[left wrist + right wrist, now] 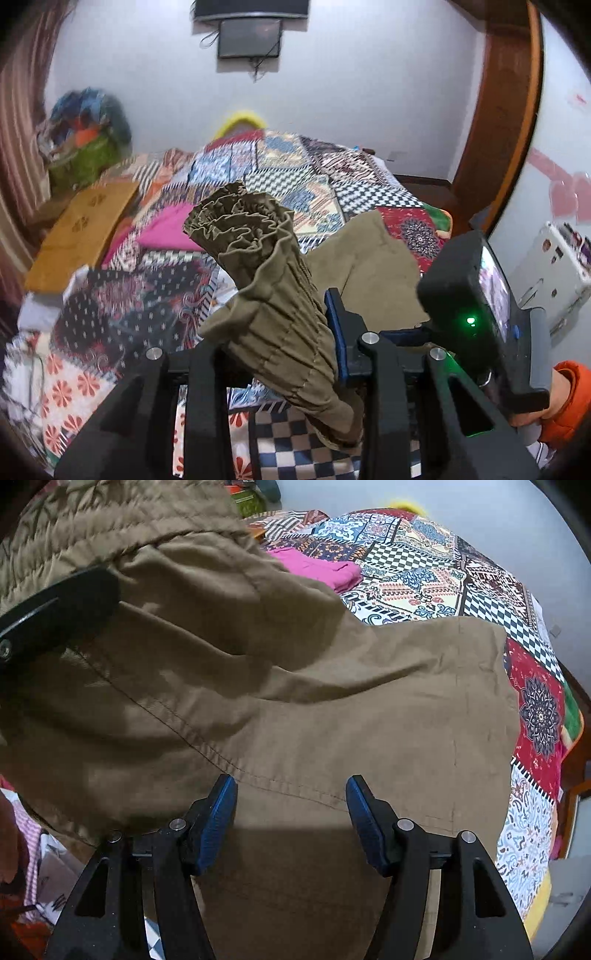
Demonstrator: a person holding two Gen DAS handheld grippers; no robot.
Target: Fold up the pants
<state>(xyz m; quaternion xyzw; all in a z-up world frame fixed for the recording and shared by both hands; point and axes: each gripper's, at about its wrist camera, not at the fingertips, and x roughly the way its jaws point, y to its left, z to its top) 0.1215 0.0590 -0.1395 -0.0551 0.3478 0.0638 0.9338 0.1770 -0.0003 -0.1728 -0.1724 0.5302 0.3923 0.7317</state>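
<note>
Two handheld black grippers with blue finger pads work over olive-brown cotton pants with a gathered elastic waistband [258,280] on a bed.

In the left wrist view, the left gripper [288,332] has its jaws partly closed on the bunched waistband. The right-hand blue pad [338,332] presses against the fabric; the other pad is hidden behind the cloth. The ruffled waistband edge rises from between the fingers toward 11 o'clock, lifted clear of the bed, while a loose end hangs down at 6 o'clock. At 3 o'clock sits the other gripper's black camera housing with a green light [472,299], held by a hand in an orange sleeve [569,402] at 4 o'clock.

In the right wrist view, the right gripper [291,819] points steeply down with its jaws about half open. Its two blue pads [218,819] stand apart just above a flat stretch of the pants [332,709], and nothing is pinched between them; whether the tips touch the cloth cannot be told. A stitched seam runs across the fabric just ahead of the pads. A black finger of the left gripper [55,609] shows at 9 o'clock against raised cloth.

Beyond, a multicoloured patchwork quilt [424,565] covers the bed from 12 to 3 o'clock, with a folded magenta garment [317,568] lying on it at 12 o'clock.
</note>
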